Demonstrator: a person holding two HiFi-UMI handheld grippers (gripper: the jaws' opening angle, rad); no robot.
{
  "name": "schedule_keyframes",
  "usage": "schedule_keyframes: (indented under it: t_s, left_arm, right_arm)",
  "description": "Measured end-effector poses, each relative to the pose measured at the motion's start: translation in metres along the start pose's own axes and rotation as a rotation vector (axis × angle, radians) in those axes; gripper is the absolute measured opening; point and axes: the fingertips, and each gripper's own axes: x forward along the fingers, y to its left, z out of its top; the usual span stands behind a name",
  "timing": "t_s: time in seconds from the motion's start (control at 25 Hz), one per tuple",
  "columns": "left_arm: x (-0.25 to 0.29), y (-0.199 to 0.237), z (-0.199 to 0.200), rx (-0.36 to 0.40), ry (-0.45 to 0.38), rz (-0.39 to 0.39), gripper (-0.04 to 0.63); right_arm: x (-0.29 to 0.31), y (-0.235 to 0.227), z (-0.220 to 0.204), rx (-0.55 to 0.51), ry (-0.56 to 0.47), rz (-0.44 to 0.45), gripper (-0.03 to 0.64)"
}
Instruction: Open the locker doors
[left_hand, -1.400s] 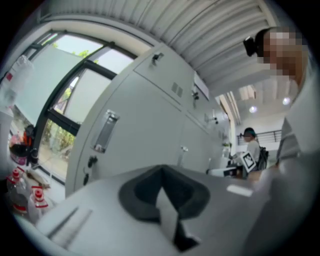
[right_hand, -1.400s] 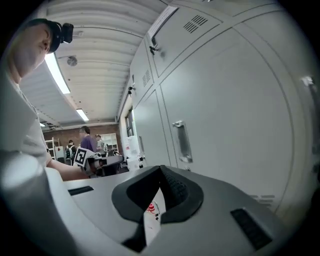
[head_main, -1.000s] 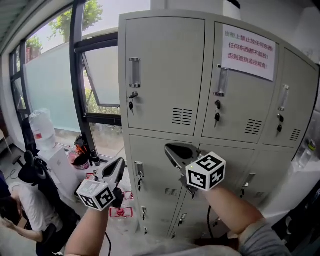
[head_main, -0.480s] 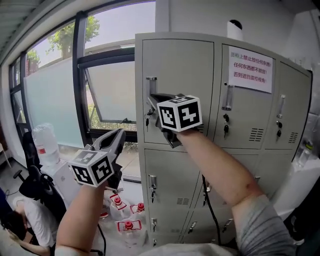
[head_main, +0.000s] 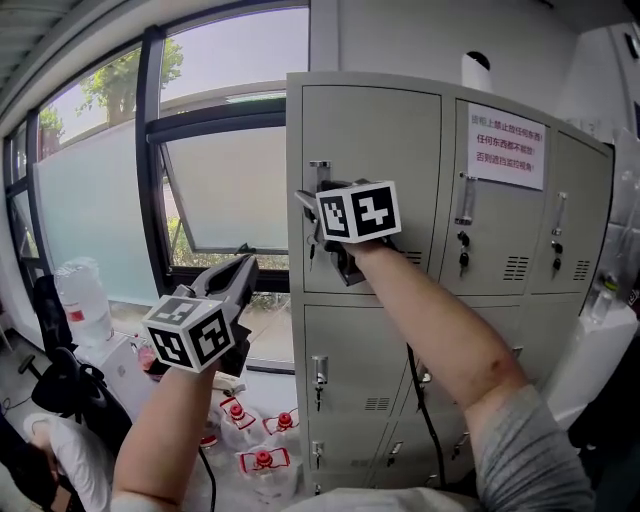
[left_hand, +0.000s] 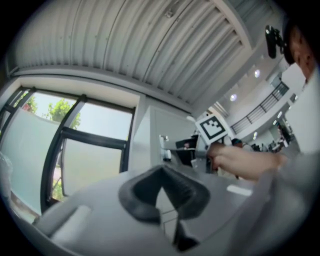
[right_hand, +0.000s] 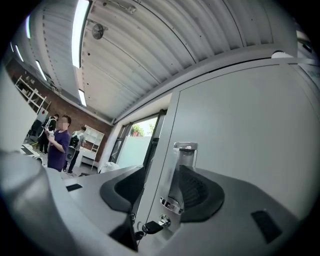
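The grey locker bank fills the right of the head view; its top-left door (head_main: 365, 180) is closed, with a chrome handle (head_main: 320, 177) and a key in the lock below. My right gripper (head_main: 314, 212) is at that handle. Its jaws have just been opening and now stand open with the handle (right_hand: 183, 172) between them; the pads do not press on it. The key (right_hand: 150, 227) hangs just under the right gripper (right_hand: 162, 192). My left gripper (head_main: 243, 268) floats left of the lockers, before the window, shut and empty (left_hand: 162, 192).
A paper notice (head_main: 505, 145) is stuck to the top-middle door. Lower doors (head_main: 360, 370) are closed, with keys in them. A large window (head_main: 220, 190) lies left. Water bottles (head_main: 262, 460) lie on the floor, and a big jug (head_main: 80, 300) stands at far left.
The right gripper rose from the middle row of lockers to the top-left door's handle. The left gripper rose as well and stays clear of the lockers.
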Motion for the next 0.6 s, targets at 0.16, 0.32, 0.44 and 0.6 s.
schedule_keyframes:
  t_s: [0.16,0.32,0.44,0.6]
  left_arm:
    - [-0.005,0.007,-0.002,-0.013,-0.003,-0.031,0.003]
    - [-0.012,0.009,-0.008,-0.026,0.002,-0.065,0.003]
    - [-0.018,0.009,-0.012,-0.045,-0.004,-0.084,0.003]
    - [-0.02,0.005,-0.017,-0.067,-0.008,-0.092,0.003]
  right_arm:
    - [0.012,0.001,0.002,0.024,0.019,-0.056,0.187]
    - [0.019,0.001,0.006,0.108,-0.002,-0.086,0.193]
    - [0.018,0.003,0.006,0.144,-0.013,-0.057,0.192]
    - [0.006,0.011,0.011,0.153,-0.021,-0.003,0.189]
